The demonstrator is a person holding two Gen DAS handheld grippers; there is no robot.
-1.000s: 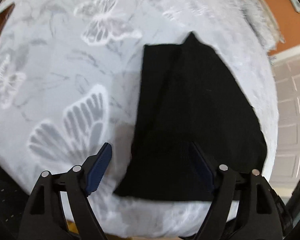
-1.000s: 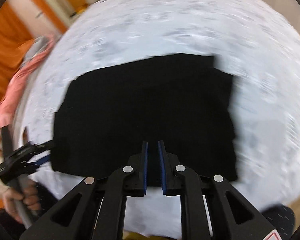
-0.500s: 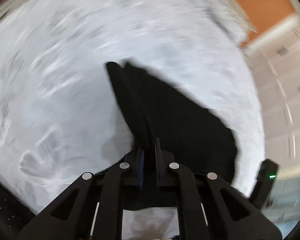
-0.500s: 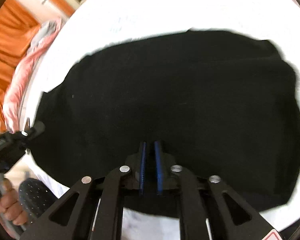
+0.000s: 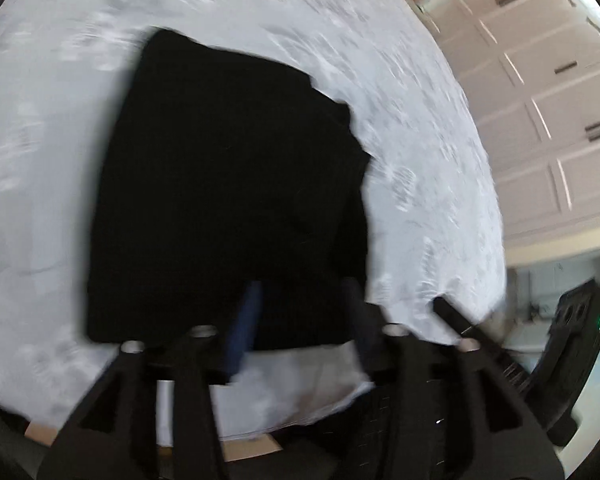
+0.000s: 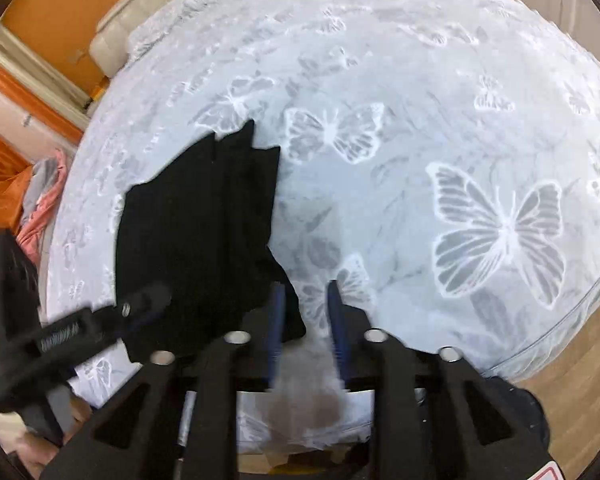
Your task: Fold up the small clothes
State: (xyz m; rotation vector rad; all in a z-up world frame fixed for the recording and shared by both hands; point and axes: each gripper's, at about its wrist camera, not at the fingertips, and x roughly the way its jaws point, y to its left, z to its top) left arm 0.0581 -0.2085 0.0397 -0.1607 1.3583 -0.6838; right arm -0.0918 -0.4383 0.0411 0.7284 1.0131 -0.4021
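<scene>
Both grippers' jaws have just been opening: the left gripper [image 5: 300,320] and right gripper [image 6: 306,320] stand apart, empty, releasing the black garment [image 5: 228,192] lying folded ahead of their fingers; 1 fold looks finished.

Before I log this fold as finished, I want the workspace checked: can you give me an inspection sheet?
Surface: butterfly-print bedspread, grey-white.
Job's things: black garment lying folded on the bedspread.
Clutter: pink and grey clothes at the bed's edge.
Grippers: left hand-held gripper and right hand-held gripper both just opening, nothing pinched.
Cables: nothing seen.
Surroundings: panelled cupboards, orange wall.
</scene>
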